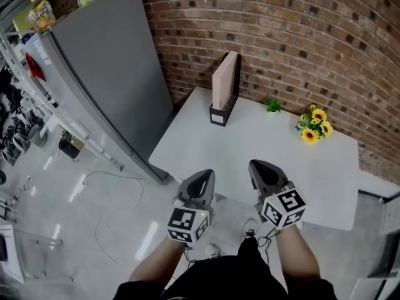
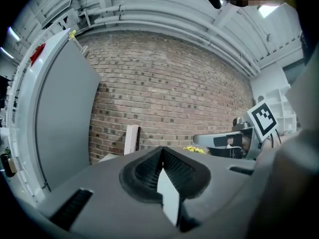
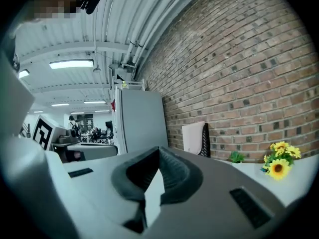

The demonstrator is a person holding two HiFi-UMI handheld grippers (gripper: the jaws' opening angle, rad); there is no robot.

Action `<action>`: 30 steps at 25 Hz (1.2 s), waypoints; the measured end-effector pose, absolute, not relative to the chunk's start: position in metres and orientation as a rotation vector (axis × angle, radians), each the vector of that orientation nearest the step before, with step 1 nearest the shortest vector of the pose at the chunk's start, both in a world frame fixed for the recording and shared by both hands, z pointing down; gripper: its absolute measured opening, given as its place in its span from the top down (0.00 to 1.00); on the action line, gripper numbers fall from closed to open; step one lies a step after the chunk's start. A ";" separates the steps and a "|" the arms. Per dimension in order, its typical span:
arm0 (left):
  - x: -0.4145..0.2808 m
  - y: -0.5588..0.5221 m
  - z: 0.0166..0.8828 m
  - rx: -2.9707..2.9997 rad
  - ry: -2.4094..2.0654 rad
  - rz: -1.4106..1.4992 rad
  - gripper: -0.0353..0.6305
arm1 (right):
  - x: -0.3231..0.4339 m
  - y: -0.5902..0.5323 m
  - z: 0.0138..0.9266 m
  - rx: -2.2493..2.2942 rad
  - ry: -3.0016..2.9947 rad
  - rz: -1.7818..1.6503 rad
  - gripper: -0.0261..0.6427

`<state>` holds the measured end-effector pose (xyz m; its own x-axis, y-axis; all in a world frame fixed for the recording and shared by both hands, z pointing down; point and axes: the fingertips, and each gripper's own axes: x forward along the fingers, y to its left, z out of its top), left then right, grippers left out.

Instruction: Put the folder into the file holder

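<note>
Pale beige flat folder [image 1: 225, 80] stands upright inside the black mesh file holder [image 1: 220, 114], upper centre, on the white worktop [image 1: 262, 155] by the brick wall. Lower centre, left tool [image 1: 205, 175] and right tool [image 1: 257, 166] are both closed, gripping nothing.

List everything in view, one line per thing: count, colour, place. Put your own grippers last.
table: one, white, against the brick wall.
brick wall: one, red-brown, behind the table.
file holder: one, black, at the table's far edge by the wall.
folder: one, pale beige, upright in the file holder.
sunflowers: one bunch, yellow, far right of the table.
small plant: one, green, between file holder and sunflowers.
cabinet: one, grey, left of the table.
bottle: one, yellow, far left by the cabinet's top.
left gripper: one, grey, at the table's near edge, jaws together, empty.
right gripper: one, grey, beside it, jaws together, empty.
</note>
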<state>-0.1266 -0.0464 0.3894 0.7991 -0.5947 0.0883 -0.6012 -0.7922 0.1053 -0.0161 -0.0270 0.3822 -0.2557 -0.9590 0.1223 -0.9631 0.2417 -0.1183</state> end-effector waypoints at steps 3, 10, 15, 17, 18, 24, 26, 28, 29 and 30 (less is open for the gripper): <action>-0.125 -0.038 0.389 2.870 -0.899 0.072 0.94 | -0.015 -0.011 0.383 1.951 -2.417 0.265 0.96; -0.120 -0.024 0.396 2.871 -0.841 0.074 0.94 | -0.010 0.008 0.392 1.998 -2.368 0.297 0.96; -0.124 -0.022 0.398 2.858 -0.860 0.073 0.94 | -0.016 0.010 0.394 1.977 -2.387 0.294 0.96; -0.123 -0.021 0.397 2.858 -0.865 0.078 0.94 | -0.015 0.010 0.392 1.978 -2.396 0.292 0.96; -0.123 -0.020 0.396 2.861 -0.870 0.081 0.94 | -0.014 0.010 0.392 1.978 -2.401 0.293 0.96; -0.124 -0.024 0.390 2.864 -0.904 0.073 0.94 | -0.012 0.006 0.391 1.968 -2.423 0.296 0.96; -0.125 -0.025 0.391 2.856 -0.911 0.071 0.94 | -0.011 0.006 0.391 1.967 -2.423 0.294 0.96; -0.125 -0.025 0.390 2.852 -0.917 0.072 0.94 | -0.010 0.007 0.390 1.968 -2.424 0.292 0.96; -0.125 -0.025 0.390 2.853 -0.921 0.072 0.94 | -0.009 0.007 0.389 1.968 -2.425 0.291 0.96; -0.124 -0.025 0.389 2.854 -0.923 0.072 0.94 | -0.008 0.008 0.389 1.967 -2.426 0.290 0.96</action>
<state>-0.1243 -0.0254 0.3890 0.8106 -0.5788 0.0889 -0.5856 -0.8017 0.1194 -0.0081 0.0075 0.3892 -0.2133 -0.9696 0.1197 -0.9705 0.1961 -0.1402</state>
